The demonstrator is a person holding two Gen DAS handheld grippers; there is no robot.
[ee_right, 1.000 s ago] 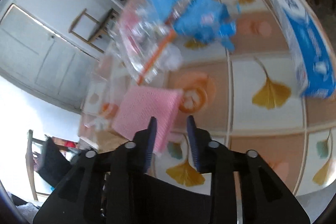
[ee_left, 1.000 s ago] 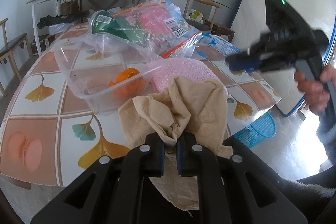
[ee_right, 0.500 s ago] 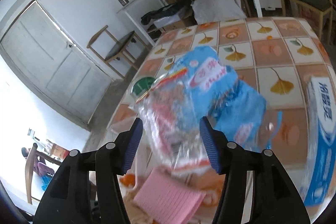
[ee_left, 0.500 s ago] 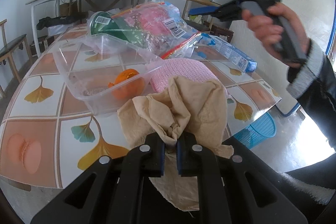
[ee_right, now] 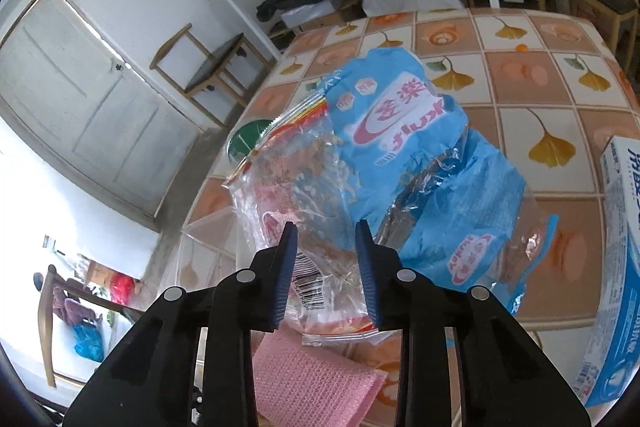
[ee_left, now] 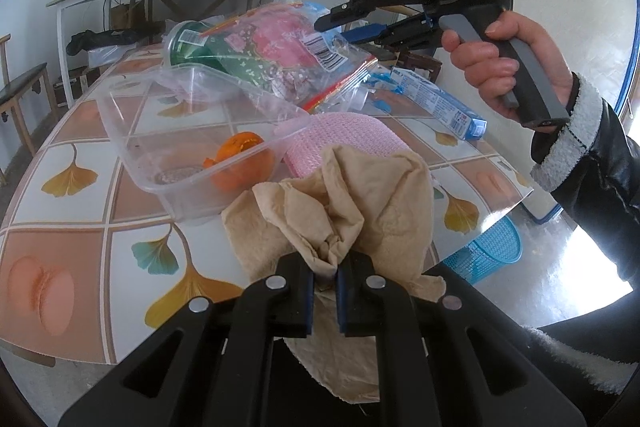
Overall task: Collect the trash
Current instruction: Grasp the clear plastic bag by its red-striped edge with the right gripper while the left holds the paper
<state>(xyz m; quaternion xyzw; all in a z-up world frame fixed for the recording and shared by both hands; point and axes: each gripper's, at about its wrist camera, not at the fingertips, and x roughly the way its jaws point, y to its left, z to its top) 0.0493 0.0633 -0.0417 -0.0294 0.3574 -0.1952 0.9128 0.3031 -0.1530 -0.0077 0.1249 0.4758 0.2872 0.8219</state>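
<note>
A: What is the left gripper doing?

B: Its two fingers are drawn close together, pinching a fold of the crumpled beige paper towel. The rest of the towel bunches up over the fingertips and hangs down behind them, above the near edge of the tiled table.

A: And the right gripper?

B: Its blue-padded fingers are spread apart, with nothing clamped between them. In the right wrist view they hover over the clear plastic bag, whose barcode corner shows in the gap between the fingers. I cannot tell whether the pads touch the plastic. From the left wrist view, the right gripper is held by a hand above the heap of wrappers.

A: Where is the trash lying?

B: The clear bag rests in a pile with a blue printed wrapper on the middle of the table, and a green can lies underneath them. Just in front of the pile is a pink cloth, and beside it a clear plastic container holding orange peel. A blue-and-white box lies to the right of the pile. A blue basket stands on the floor past the table's edge.
</note>
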